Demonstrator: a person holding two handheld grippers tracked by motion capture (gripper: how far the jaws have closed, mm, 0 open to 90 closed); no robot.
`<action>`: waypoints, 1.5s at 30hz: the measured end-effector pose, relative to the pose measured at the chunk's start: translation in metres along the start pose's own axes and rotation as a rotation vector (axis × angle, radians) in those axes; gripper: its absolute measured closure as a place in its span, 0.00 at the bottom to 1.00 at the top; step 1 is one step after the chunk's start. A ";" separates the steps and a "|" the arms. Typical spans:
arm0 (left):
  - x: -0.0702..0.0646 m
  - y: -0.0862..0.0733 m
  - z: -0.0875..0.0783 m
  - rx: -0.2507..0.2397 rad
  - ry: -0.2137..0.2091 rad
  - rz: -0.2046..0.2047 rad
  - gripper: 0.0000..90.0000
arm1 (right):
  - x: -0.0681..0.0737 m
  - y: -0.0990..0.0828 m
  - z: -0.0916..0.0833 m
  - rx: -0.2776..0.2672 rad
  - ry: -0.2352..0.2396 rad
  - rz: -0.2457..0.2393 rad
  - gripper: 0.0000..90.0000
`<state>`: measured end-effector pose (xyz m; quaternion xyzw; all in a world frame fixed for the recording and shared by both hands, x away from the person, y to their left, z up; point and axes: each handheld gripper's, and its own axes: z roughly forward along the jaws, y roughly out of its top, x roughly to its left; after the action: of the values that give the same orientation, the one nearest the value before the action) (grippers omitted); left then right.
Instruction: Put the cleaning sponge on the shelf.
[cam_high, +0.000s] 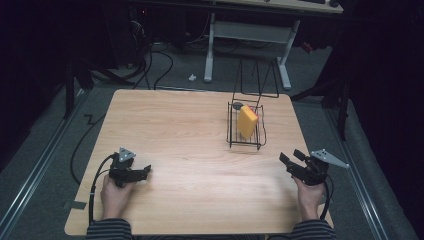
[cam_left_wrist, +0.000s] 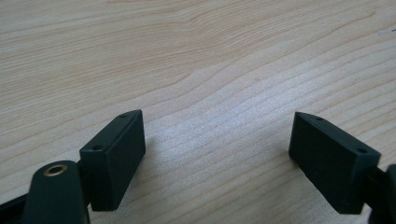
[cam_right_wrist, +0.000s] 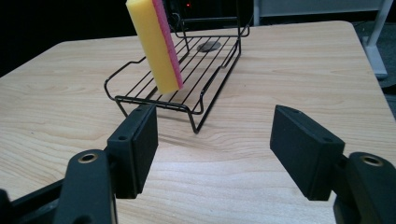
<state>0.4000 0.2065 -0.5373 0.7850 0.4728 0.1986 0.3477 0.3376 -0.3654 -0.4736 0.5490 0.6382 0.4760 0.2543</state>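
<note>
Beyond right tool (cam_right_wrist: 212, 149): sponge (cam_right_wrist: 156, 44), apart.

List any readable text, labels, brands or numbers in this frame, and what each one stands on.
None: no word, label, brand or number can be read.
The sponge, yellow with a pink face, carries no print.
The black wire rack, the wooden table and both grippers, left and right, bear no markings.
The small dark disc in the rack is too small to tell.

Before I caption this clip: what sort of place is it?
Probably a lab or workshop set up for recording: a bare wooden table, cables across grey carpet, a desk frame behind.
</note>
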 end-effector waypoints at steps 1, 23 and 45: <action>0.000 0.000 0.000 0.000 0.000 0.000 0.21 | 0.001 -0.001 0.001 0.005 0.002 0.001 0.37; 0.000 0.000 0.000 0.000 0.000 0.000 0.21 | 0.013 -0.013 0.031 0.097 0.014 -0.045 0.41; 0.000 0.000 0.000 0.000 0.000 0.000 0.21 | 0.027 -0.024 0.059 0.213 -0.020 -0.125 0.47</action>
<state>0.4000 0.2065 -0.5373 0.7851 0.4726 0.1987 0.3476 0.3697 -0.3195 -0.5142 0.5369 0.7155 0.3833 0.2300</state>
